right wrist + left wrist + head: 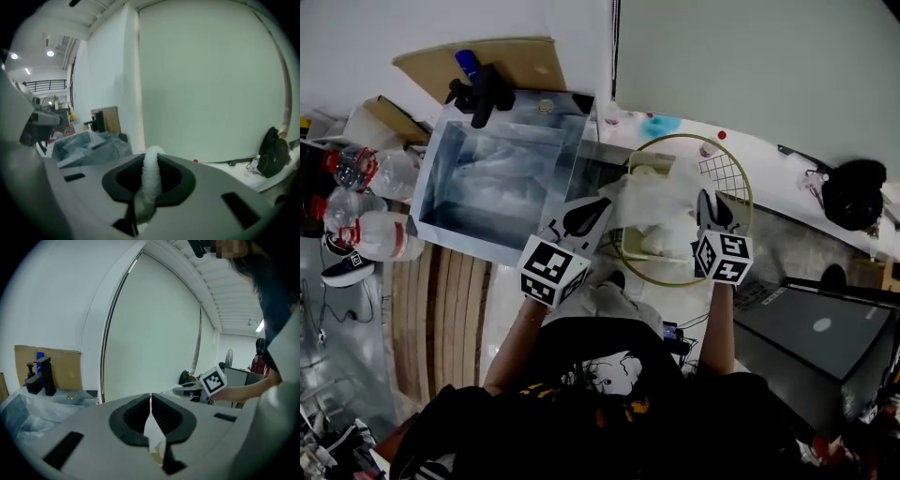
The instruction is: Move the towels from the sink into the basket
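A: Towel (652, 202) first: where is it hanging?

B: It is hanging as a white bunch over the basket (673, 137), stretching between the two grippers. Its lower folds are drooping inside the gold rim. More white cloth is lying lower in the basket, and I cannot tell whether that is the same piece.

A: What is the left gripper (586, 216) doing?

B: It is clenching a thin edge of the towel. In the left gripper view its jaws are meeting almost completely, with only a sliver of white cloth squeezed between them. From the head view it is hovering where the sink and the basket are meeting.

A: And the right gripper (710, 208)?

B: That one is grasping a thick, fluffy fold. Its jaws are pressing in on the fold from both sides, and the cloth is bulging up past their tips. It is hovering over the right side of the basket.

A: Where is the sink (478, 242) sitting?

B: It is standing just beside the basket, on its left, and crinkled clear plastic is lining it. A black faucet (483, 98) is rising at its back edge, with a sheet of cardboard (520, 61) leaning on the wall behind.

A: Anything else lying around?

B: Plastic bottles (366, 169) with red caps are lying left of the sink. A black bag (853, 192) is sitting on the white bench (769, 155), well apart from the basket.
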A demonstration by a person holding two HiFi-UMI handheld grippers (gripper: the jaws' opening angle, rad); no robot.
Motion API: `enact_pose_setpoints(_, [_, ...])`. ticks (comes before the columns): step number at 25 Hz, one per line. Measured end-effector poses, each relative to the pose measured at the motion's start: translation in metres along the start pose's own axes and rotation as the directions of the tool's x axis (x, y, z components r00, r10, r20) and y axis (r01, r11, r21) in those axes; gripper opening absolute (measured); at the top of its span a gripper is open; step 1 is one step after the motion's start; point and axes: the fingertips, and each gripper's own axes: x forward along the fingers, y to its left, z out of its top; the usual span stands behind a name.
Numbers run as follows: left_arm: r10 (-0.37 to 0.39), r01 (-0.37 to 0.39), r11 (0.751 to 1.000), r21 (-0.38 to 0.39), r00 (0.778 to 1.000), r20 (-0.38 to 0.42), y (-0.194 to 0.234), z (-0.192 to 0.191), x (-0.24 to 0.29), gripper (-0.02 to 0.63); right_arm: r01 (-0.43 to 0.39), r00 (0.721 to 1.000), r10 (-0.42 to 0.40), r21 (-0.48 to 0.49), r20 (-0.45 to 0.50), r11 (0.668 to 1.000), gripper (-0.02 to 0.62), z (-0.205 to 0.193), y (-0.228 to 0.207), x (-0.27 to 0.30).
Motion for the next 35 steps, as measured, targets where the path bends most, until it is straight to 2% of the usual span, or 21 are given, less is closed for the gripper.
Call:
enact_pose_setpoints(2, [0.011, -0.011, 1.0, 0.001, 1.0, -0.022, -0.004, -0.005, 0.004, 0.009, -0.04, 0.993, 0.035, -0.04, -0.114, 0.998, 0.046, -0.045, 0.004, 0.019])
enact_pose_setpoints(4, [0.023, -0.023, 1.0, -0.001, 0.999, -0.04, -0.004, -0.011, 0.007, 0.009, -0.12, 0.969, 0.1, -0.077, -0.226, 0.99, 0.046, -0.089, 0.018, 0.038])
enact_pose_setpoints(7, [0.04, -0.041, 0.999, -0.008, 0.997, -0.068, -0.004, -0.02, 0.011, 0.009, -0.263, 0.903, 0.203, -0.114, -0.379, 0.958, 0.046, -0.151, 0.051, 0.064])
enact_pose_setpoints(10, [0.048, -0.049, 0.999, -0.009, 0.995, -0.09, -0.006, -0.027, 0.014, 0.009, -0.358, 0.823, 0.248, -0.128, -0.511, 0.925, 0.048, -0.209, 0.077, 0.087])
enact_pose_setpoints(13, [0.047, -0.048, 0.999, -0.007, 0.994, -0.099, -0.006, -0.031, 0.017, 0.009, -0.37, 0.761, 0.244, -0.093, -0.601, 0.924, 0.049, -0.257, 0.084, 0.108])
enact_pose_setpoints(16, [0.058, -0.06, 0.998, -0.01, 0.992, -0.111, -0.003, -0.036, 0.018, 0.009, -0.343, 0.735, 0.223, -0.067, -0.64, 0.937, 0.052, -0.279, 0.082, 0.117])
enact_pose_setpoints(19, [0.076, -0.078, 0.997, -0.016, 0.99, -0.117, 0.003, -0.04, 0.015, 0.009, -0.34, 0.741, 0.24, -0.042, -0.628, 0.94, 0.081, -0.28, 0.086, 0.121])
enact_pose_setpoints(22, [0.088, -0.092, 0.995, -0.025, 0.989, -0.117, 0.003, -0.043, 0.011, 0.009, -0.353, 0.739, 0.281, 0.003, -0.612, 0.935, 0.19, -0.275, 0.093, 0.115])
enact_pose_setpoints(23, [0.089, -0.093, 0.995, -0.025, 0.989, -0.115, 0.003, -0.044, 0.01, 0.009, -0.351, 0.745, 0.286, 0.011, -0.603, 0.936, 0.201, -0.272, 0.094, 0.111])
enact_pose_setpoints(25, [0.086, -0.089, 0.996, -0.025, 0.991, -0.107, 0.0, -0.042, 0.006, 0.009, -0.325, 0.771, 0.277, 0.02, -0.573, 0.945, 0.219, -0.26, 0.091, 0.102])
enact_pose_setpoints(30, [0.076, -0.078, 0.997, -0.024, 0.994, -0.081, -0.002, -0.039, -0.007, 0.009, -0.254, 0.865, 0.251, 0.053, -0.434, 0.966, 0.225, -0.206, 0.081, 0.075])
enact_pose_setpoints(33, [0.067, -0.069, 0.997, -0.021, 0.996, -0.051, -0.006, -0.035, -0.015, 0.009, -0.233, 0.913, 0.236, 0.048, -0.332, 0.971, 0.18, -0.168, 0.082, 0.055])
enact_pose_setpoints(35, [0.062, -0.063, 0.998, -0.019, 0.997, -0.034, -0.01, -0.034, -0.024, 0.009, -0.24, 0.936, 0.244, 0.047, -0.256, 0.97, 0.173, -0.143, 0.089, 0.037])
